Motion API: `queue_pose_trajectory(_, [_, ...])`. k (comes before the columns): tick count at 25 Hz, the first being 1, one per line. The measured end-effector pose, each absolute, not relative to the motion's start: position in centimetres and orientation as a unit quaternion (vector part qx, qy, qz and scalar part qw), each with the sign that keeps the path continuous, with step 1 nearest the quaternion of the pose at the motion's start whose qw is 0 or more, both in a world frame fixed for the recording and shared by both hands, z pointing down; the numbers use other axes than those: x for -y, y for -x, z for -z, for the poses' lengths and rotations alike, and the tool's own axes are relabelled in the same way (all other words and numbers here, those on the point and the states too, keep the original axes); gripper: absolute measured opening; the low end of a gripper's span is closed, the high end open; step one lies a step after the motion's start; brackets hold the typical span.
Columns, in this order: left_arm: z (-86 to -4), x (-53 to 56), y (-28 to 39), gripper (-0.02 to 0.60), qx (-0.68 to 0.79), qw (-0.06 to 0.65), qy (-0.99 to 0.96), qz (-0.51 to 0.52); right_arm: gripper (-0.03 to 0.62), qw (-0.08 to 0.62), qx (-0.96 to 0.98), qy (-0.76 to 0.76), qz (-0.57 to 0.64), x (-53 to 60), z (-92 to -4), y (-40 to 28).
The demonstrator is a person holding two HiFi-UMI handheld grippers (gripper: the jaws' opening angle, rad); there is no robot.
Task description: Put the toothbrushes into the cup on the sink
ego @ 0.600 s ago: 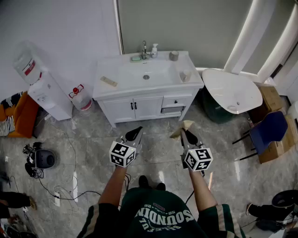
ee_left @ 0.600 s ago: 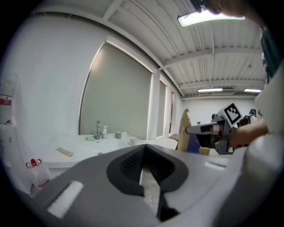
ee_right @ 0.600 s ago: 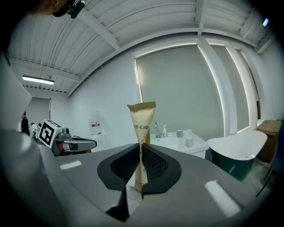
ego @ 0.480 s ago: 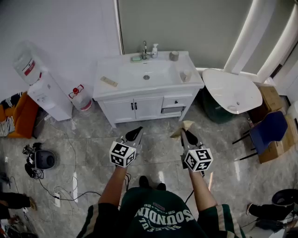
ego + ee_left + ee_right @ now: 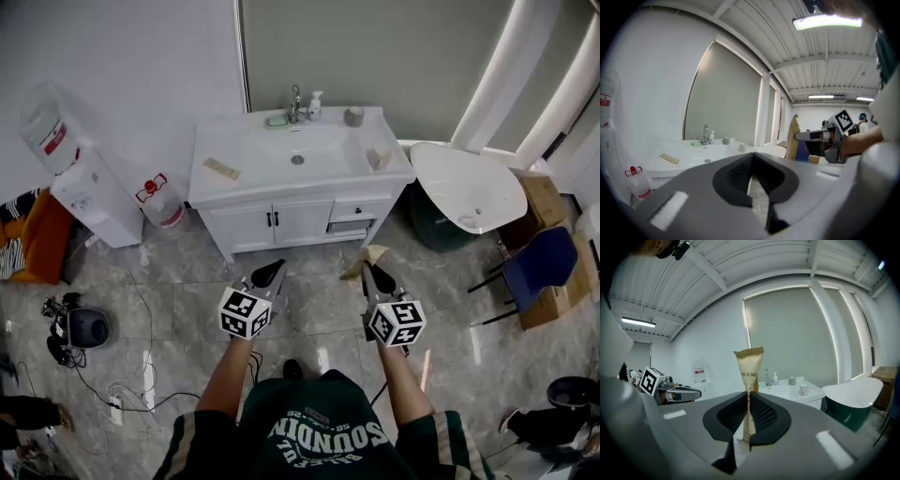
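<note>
The sink (image 5: 244, 155) is white on a grey marbled floor (image 5: 314, 286). The packet (image 5: 750, 366) is tan with dark lettering; the left tongs (image 5: 274, 267) and right tongs (image 5: 374, 273) are dark grey with black-and-white square markers. The chair (image 5: 539, 262) at right is blue.

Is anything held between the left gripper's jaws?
No: in the left gripper view the left gripper has its jaws meeting at their tips with nothing between them.

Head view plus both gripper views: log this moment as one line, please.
phase: standing back from sink | left gripper: jaws shut, empty | right gripper: jaws shut on paper packet
</note>
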State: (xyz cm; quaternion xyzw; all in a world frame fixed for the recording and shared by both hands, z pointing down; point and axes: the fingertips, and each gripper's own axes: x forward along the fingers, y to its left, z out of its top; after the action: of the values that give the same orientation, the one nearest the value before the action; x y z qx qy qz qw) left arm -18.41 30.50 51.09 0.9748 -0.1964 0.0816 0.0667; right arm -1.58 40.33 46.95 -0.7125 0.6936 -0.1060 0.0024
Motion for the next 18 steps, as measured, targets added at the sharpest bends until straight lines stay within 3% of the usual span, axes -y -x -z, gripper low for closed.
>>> queue_pose_trajectory(18, [-53.3,-22.4,16.1,0.049,0.187,0.070,-0.976,-0.089,0.017,0.003,-0.686,0.718,0.122,-32.6,-50.0,-0.6])
